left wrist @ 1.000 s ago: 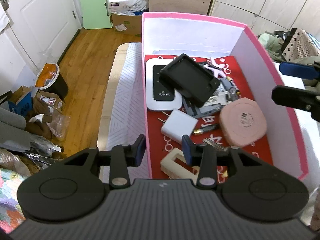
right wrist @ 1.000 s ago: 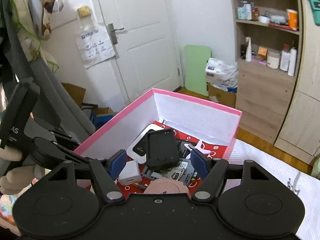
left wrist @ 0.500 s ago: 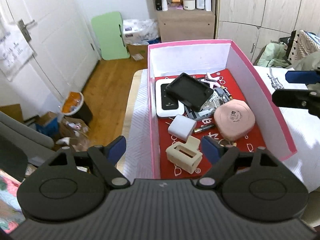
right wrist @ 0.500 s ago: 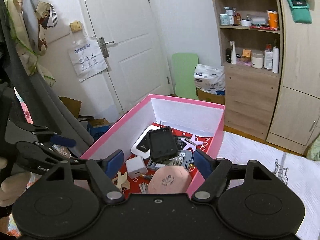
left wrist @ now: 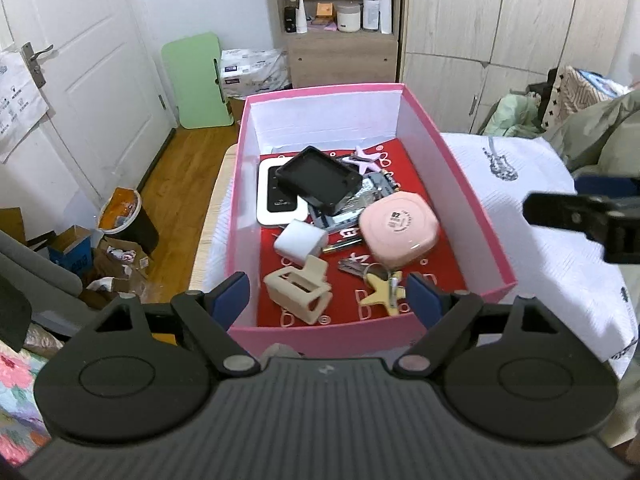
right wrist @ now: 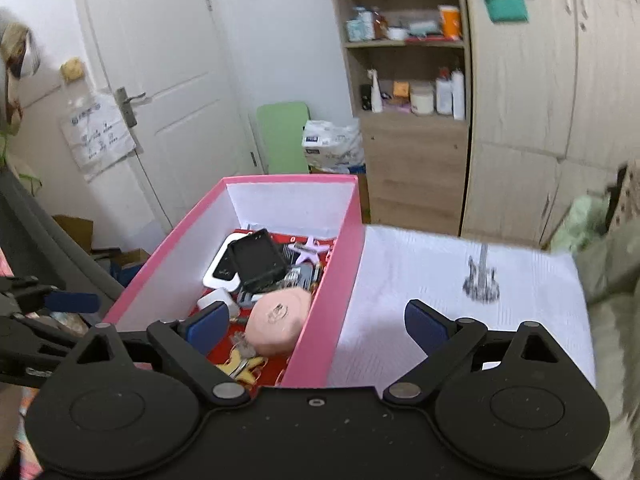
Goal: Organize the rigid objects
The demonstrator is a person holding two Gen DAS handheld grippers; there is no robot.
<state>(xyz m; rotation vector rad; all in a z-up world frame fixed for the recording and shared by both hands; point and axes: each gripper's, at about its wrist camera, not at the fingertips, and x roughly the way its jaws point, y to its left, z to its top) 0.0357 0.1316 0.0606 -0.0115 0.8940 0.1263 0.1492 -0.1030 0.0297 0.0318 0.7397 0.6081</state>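
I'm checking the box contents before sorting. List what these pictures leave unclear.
- Grey items under the black case, left wrist view: covered, can't be named.
- Wifi router: partly covered by the same case.
- Pink box floor, right wrist view: near end hidden by the right gripper, whose jaws are opening.

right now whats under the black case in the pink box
The black case lies tilted on the white wifi router and a grey packet in the pink box. What else it covers stays hidden.

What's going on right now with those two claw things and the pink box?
Left gripper and right gripper both empty, jaws opening. Pink box on the bed, loaded: black case, pink case, charger, clips. Nothing in the way.
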